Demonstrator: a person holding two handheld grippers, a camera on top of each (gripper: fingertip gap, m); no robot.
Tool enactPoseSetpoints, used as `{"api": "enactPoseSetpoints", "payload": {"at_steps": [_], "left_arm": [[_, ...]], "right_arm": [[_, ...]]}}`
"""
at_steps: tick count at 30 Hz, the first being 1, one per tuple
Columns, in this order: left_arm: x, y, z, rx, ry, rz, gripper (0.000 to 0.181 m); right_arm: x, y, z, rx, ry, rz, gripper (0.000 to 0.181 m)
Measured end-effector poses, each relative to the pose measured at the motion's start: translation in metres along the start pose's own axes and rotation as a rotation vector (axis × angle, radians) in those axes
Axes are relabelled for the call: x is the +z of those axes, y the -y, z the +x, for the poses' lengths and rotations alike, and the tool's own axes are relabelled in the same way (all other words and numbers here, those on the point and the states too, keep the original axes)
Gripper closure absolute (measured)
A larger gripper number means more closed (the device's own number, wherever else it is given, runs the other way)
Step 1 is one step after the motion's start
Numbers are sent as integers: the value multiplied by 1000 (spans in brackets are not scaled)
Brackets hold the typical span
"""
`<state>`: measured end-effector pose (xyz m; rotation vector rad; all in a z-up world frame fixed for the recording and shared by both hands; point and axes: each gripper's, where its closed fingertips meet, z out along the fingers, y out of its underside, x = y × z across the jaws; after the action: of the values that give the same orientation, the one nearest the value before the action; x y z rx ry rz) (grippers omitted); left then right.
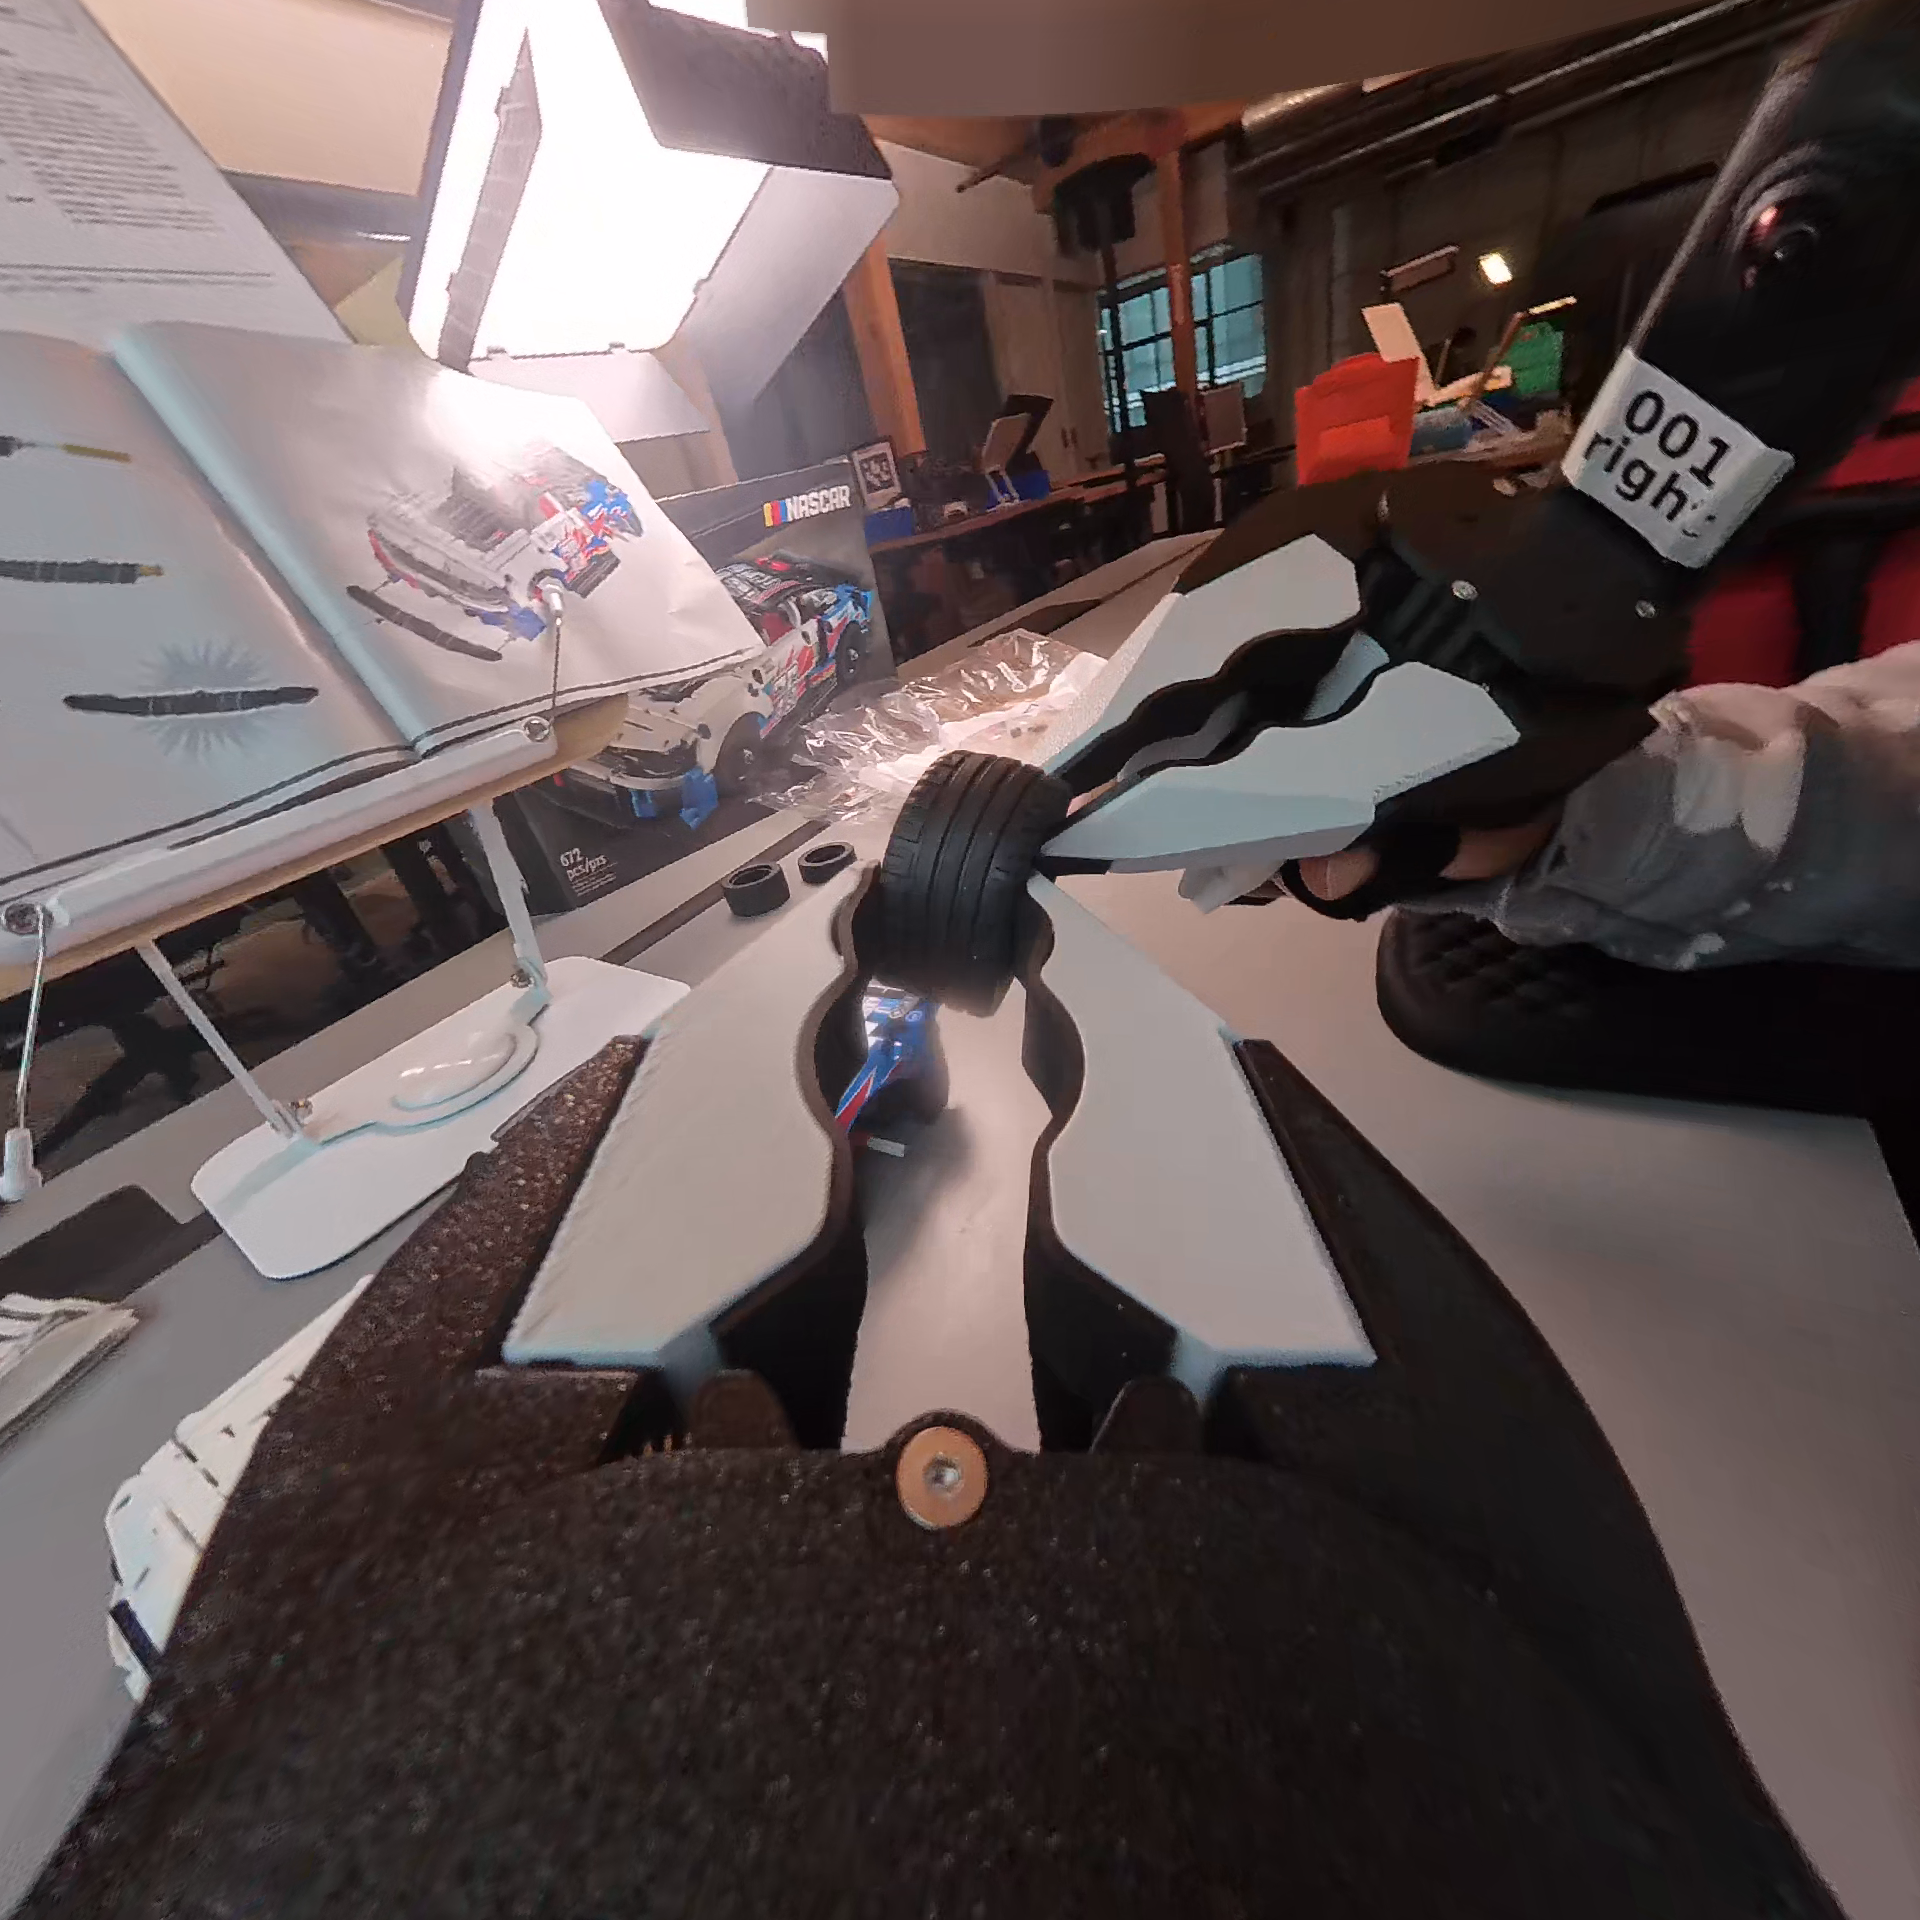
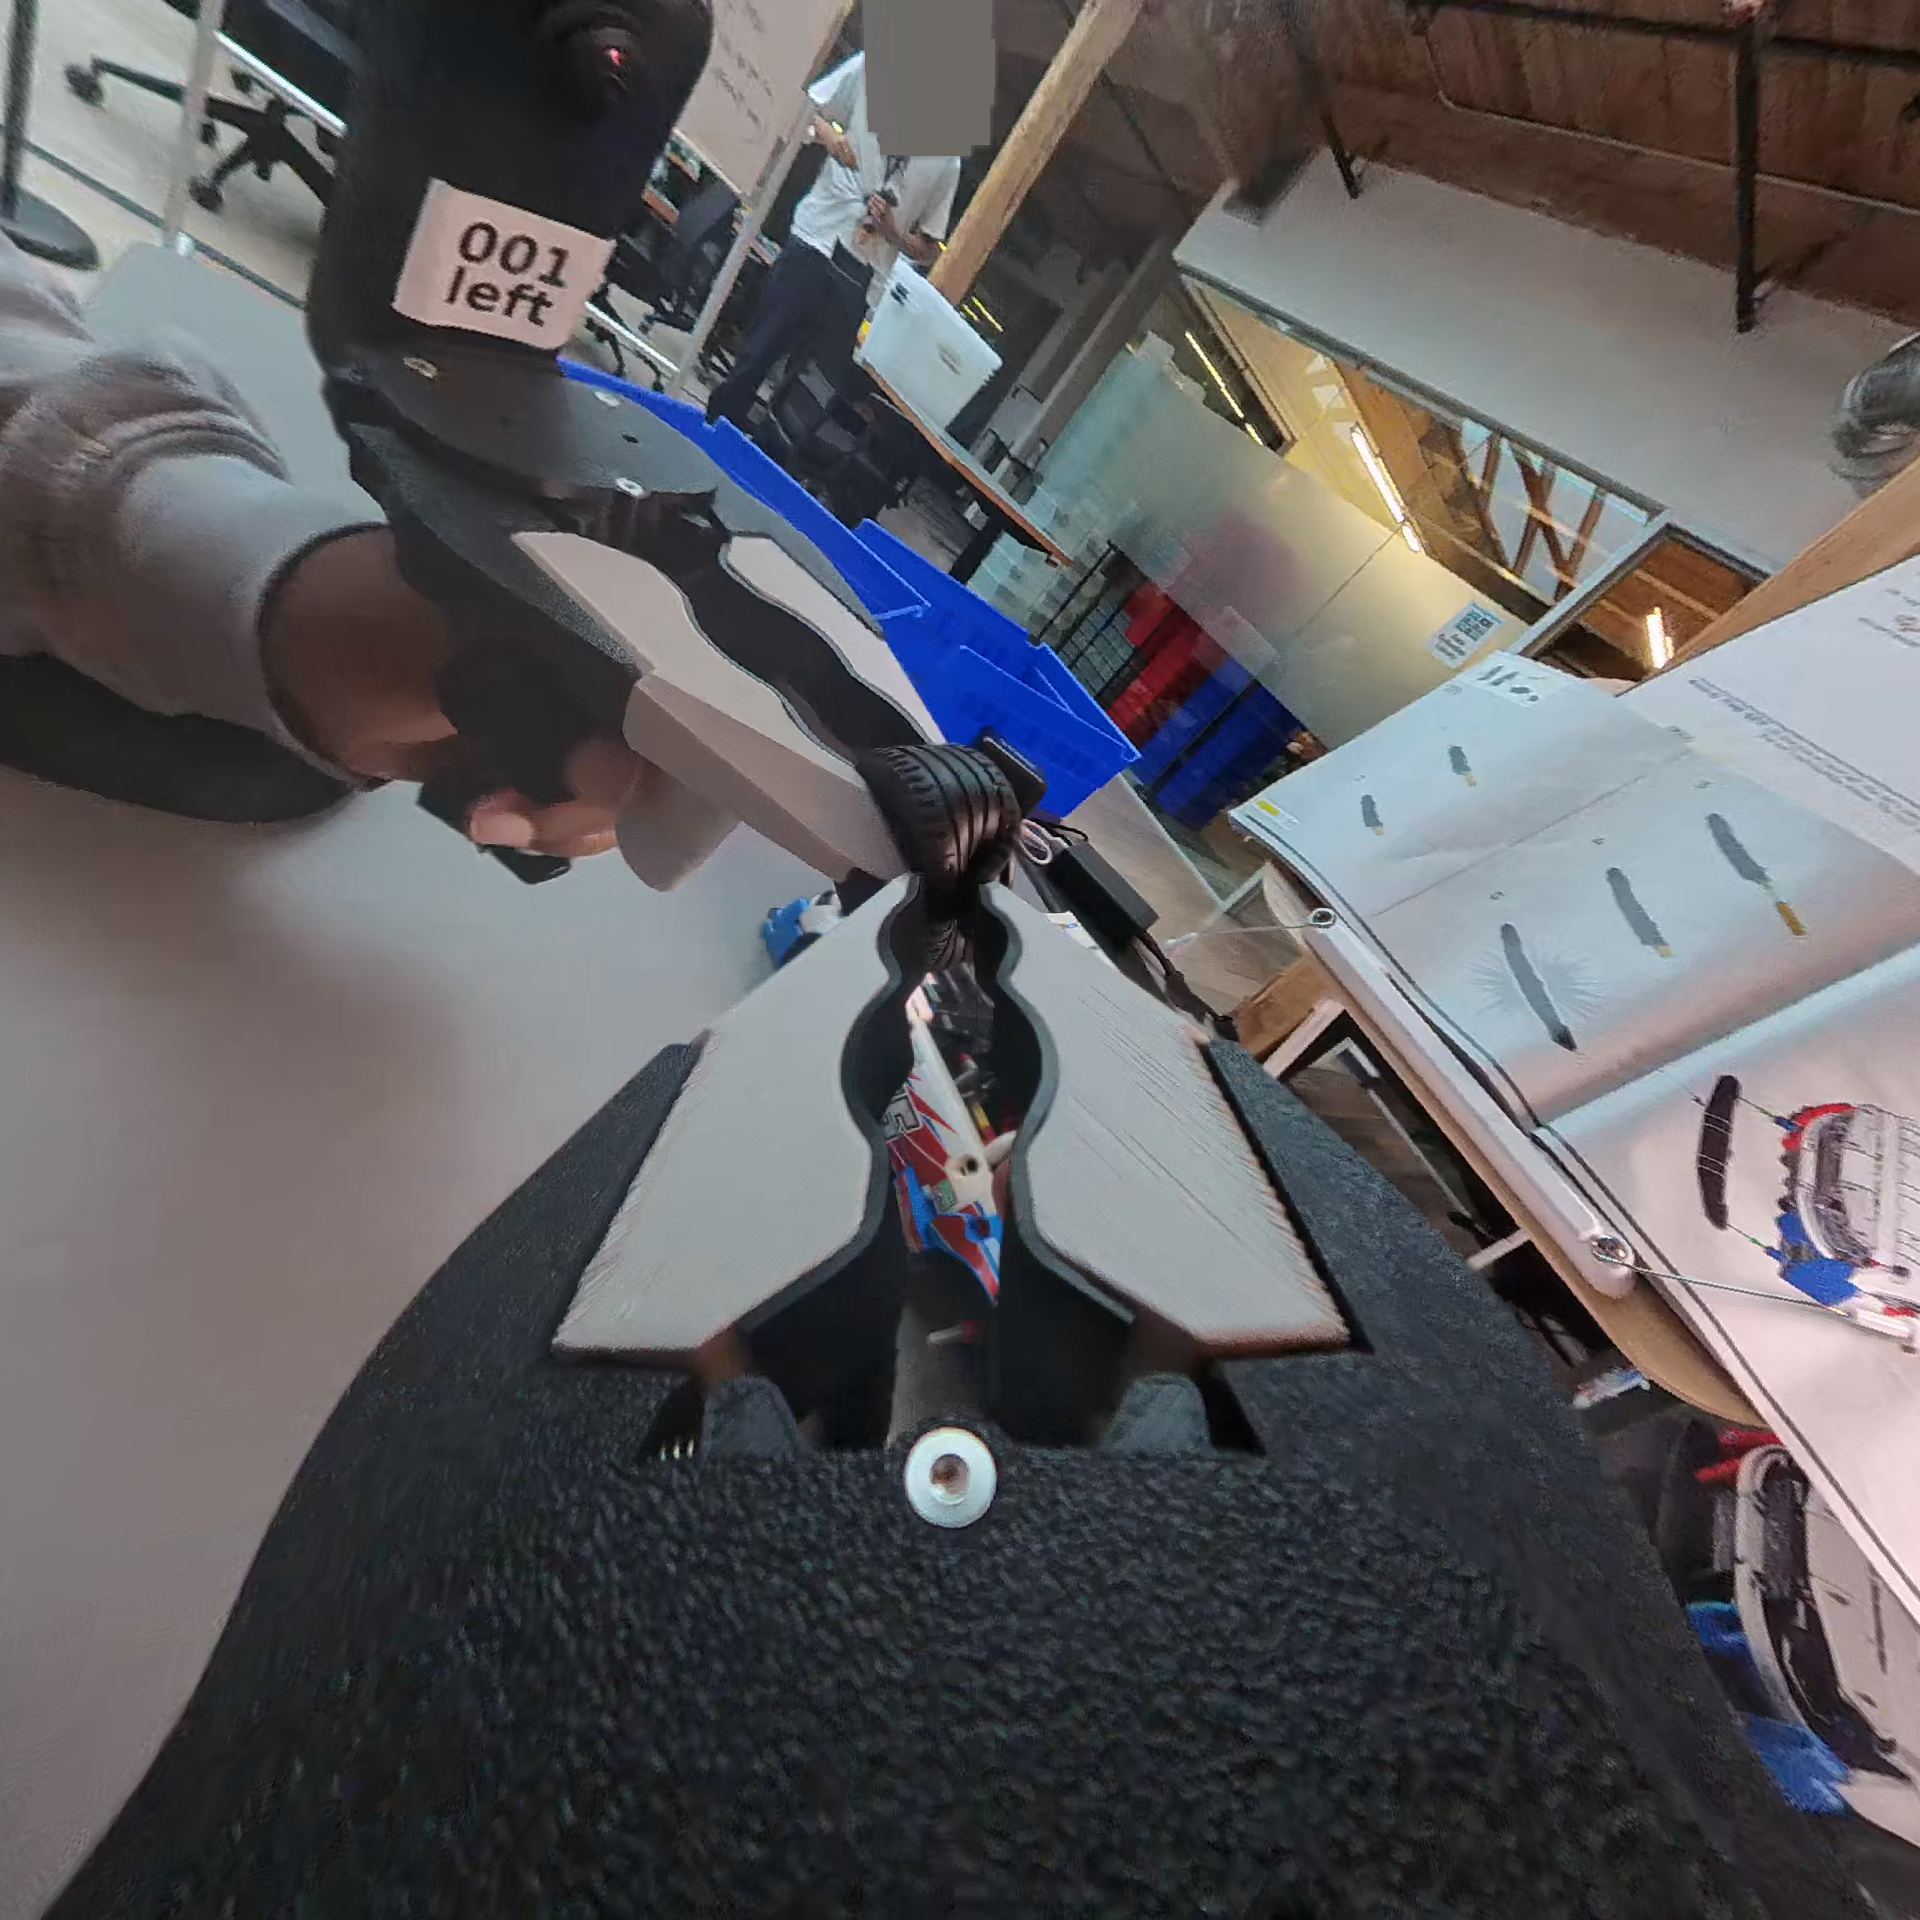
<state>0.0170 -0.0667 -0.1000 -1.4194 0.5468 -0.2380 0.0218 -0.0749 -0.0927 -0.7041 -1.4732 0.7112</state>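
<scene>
Left gripper (image 1: 951, 914) fingers pinch a black toy tyre (image 1: 966, 868) above the tabletop (image 1: 1558, 1299). Right gripper (image 2: 948, 912) fingers also pinch this tyre. Two loose tyres (image 1: 787, 875) lie far left.

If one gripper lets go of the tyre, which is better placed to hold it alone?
Probably left: the tyre sits squarely inside the left gripper, while the right gripper only nips its edge.

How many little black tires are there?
3. One tire is gripped by both the left gripper and right gripper. Two loose tires lie on the table behind. Others may be hidden.
</scene>
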Motion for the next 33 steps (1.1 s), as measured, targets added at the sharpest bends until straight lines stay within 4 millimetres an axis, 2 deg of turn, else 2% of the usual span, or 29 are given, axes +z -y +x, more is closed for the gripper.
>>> {"api": "enactPoseSetpoints", "payload": {"at_steps": [2,9,10,11,13,15,17,19,27,33], "left_arm": [[3,1,-2,-51,25,17,158],[4,0,-3,-149,-79,4,156],[3,1,4,-167,-143,5,142],[2,-1,9,-196,-188,-8,136],[2,-4,1,-214,-140,-19,158],[1,-3,-2,-229,-150,-27,158],[3,-4,-2,-281,-170,-42,159],[4,-7,-4,-277,-139,-57,159],[11,-13,-19,-63,87,-159,161],[9,-18,-36,-108,139,-183,164]], "right_arm": [[0,-2,5,6,-24,-2,177],[2,-6,8,126,-4,0,178],[3,-9,11,139,-15,-10,178],[3,-12,15,151,-27,-17,179],[5,-14,11,192,9,-22,181],[8,-16,10,187,-5,-33,181],[9,-21,17,247,-29,-46,181],[11,-26,20,235,-59,-71,181],[16,-29,29,62,-219,-156,181],[18,-26,25,30,-202,-161,181]]}}
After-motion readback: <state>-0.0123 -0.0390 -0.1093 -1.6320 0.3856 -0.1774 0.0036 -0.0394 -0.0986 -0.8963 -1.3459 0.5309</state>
